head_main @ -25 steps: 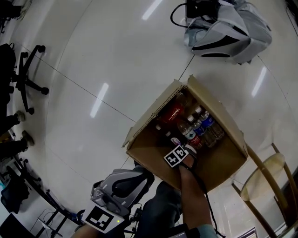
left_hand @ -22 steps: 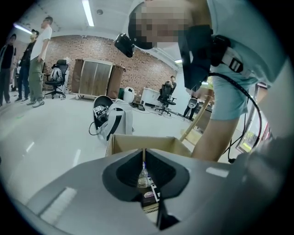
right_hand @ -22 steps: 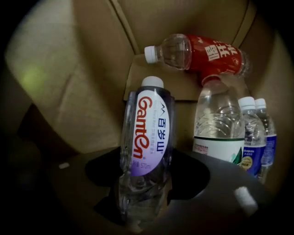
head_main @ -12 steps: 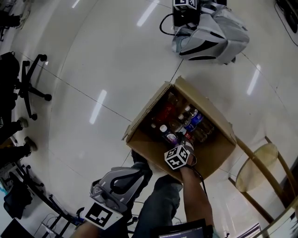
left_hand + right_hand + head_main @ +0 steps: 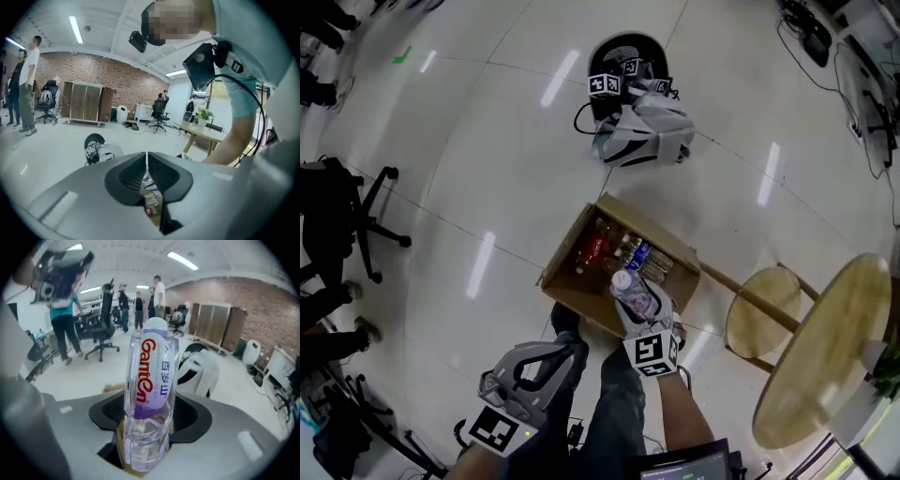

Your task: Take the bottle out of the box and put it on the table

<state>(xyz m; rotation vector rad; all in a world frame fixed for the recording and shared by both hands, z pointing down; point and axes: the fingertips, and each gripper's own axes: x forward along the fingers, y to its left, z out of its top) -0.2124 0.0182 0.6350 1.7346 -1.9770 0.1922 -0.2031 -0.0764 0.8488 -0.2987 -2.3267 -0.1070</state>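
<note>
Jaws: right gripper (image 5: 144, 427), just tightened, clamps water bottle (image 5: 150, 376) above cardboard box (image 5: 577, 302); left gripper (image 5: 146, 158) shut, empty. Pending: placement on surface (image 5: 825, 347).

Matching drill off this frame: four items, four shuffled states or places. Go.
Items
1. purple-label bottle
2. cardboard box
3. left gripper
4. round wooden table

States/places
A. brown, top open
B. jaws together, holding nothing
C. upright, clamped in the right gripper
D. light wood, at the head view's right edge

Pairs: 1-C, 2-A, 3-B, 4-D

Note: the right gripper's jaws have just been closing, with the bottle between them.
</note>
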